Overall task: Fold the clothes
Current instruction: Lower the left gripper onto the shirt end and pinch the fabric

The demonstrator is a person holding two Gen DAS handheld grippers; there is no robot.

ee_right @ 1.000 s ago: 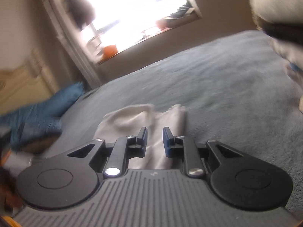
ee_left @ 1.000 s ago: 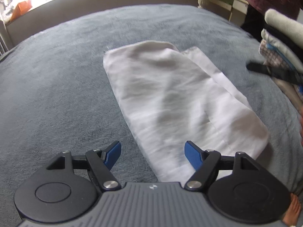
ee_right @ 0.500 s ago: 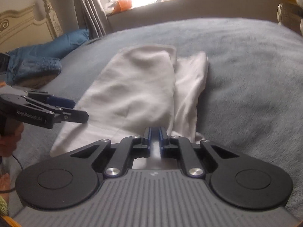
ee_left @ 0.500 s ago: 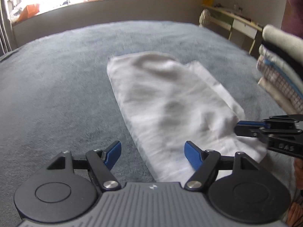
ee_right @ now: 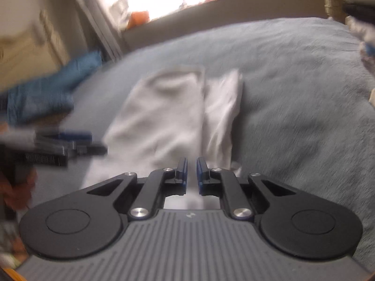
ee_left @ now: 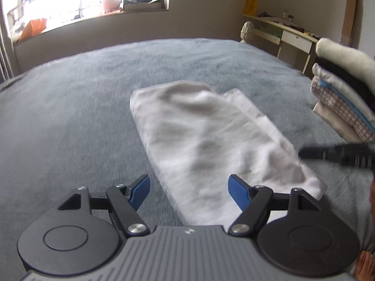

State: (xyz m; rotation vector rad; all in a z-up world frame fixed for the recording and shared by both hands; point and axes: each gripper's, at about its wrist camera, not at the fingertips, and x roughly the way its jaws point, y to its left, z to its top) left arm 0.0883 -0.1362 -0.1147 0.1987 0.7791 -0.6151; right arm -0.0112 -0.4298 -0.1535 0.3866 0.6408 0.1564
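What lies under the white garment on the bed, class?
The white garment lies flat on the grey bedcover, which shows all around it. A second white layer shows from under its right edge. Whatever else it covers is hidden.

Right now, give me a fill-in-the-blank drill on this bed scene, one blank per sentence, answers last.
1. The white garment lies on a ____ blanket.
2. The left gripper has its jaws ____, with nothing pressed between its pads.
3. The stack of folded clothes is topped by a ____ item.
4. The right gripper has its jaws nearly ____.

Missing words: grey; open; cream; shut
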